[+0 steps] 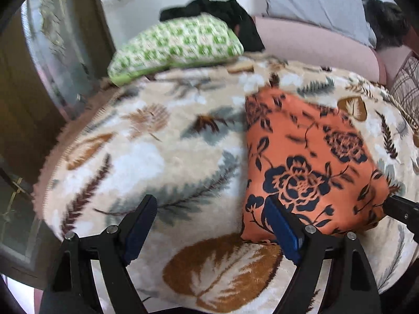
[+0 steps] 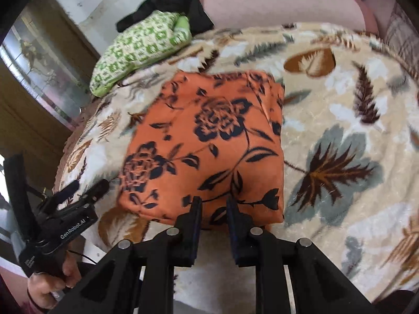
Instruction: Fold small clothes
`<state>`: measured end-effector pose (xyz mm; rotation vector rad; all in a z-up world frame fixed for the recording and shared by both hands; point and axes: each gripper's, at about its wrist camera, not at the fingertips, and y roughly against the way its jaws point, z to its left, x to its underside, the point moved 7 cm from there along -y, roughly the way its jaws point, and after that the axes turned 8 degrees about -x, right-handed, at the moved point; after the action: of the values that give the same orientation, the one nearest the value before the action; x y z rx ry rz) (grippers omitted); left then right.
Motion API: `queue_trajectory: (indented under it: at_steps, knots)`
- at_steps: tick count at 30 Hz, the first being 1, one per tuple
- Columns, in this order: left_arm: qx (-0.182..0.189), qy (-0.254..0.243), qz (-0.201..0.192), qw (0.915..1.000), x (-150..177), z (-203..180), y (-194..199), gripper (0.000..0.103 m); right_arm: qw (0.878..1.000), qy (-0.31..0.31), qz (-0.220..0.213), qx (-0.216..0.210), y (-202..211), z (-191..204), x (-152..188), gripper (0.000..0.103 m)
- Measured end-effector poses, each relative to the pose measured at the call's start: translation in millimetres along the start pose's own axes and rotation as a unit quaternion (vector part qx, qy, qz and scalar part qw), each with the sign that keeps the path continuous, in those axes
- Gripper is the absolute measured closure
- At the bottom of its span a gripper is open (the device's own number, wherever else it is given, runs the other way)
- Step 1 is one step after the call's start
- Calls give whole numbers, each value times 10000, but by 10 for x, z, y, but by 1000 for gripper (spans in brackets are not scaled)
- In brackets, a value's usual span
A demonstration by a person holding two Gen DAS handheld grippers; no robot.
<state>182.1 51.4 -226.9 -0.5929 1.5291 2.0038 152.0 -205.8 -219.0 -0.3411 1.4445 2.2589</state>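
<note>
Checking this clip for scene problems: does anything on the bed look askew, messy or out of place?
Mostly tidy. The orange floral garment lies folded flat on the leaf-print blanket. The one untidy spot is at the far edge: a black garment lies crumpled, unfolded, behind the green patterned bundle.

Open cream leaf-patterned plush blanket (image 2: 340,104) lies right of the folded orange floral cloth (image 2: 209,144). At the far left edge, a green-and-white patterned bundle (image 2: 138,49) topped by a black garment (image 2: 170,2) blocks passage.
</note>
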Motion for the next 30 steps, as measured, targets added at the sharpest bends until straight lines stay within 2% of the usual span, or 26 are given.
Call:
queue_trajectory:
  at_steps: [5, 10, 20, 30]
  knots:
    - [-297, 27, -412, 9987, -170, 154, 465, 18, 9985, 398, -341, 183, 360, 249, -9, 81]
    - [-418, 93, -768, 9961, -278, 253, 872, 18, 9967, 455, -640, 218, 648, 360, -11, 81]
    - [-237, 246, -1235, 9918, -359, 248, 1535, 18, 9884, 782, -1222, 439, 1212, 528, 76, 81]
    - [-176, 394, -1699, 9845, -384, 293, 2109, 18, 9795, 748, -1787, 551, 1784, 634, 90, 81]
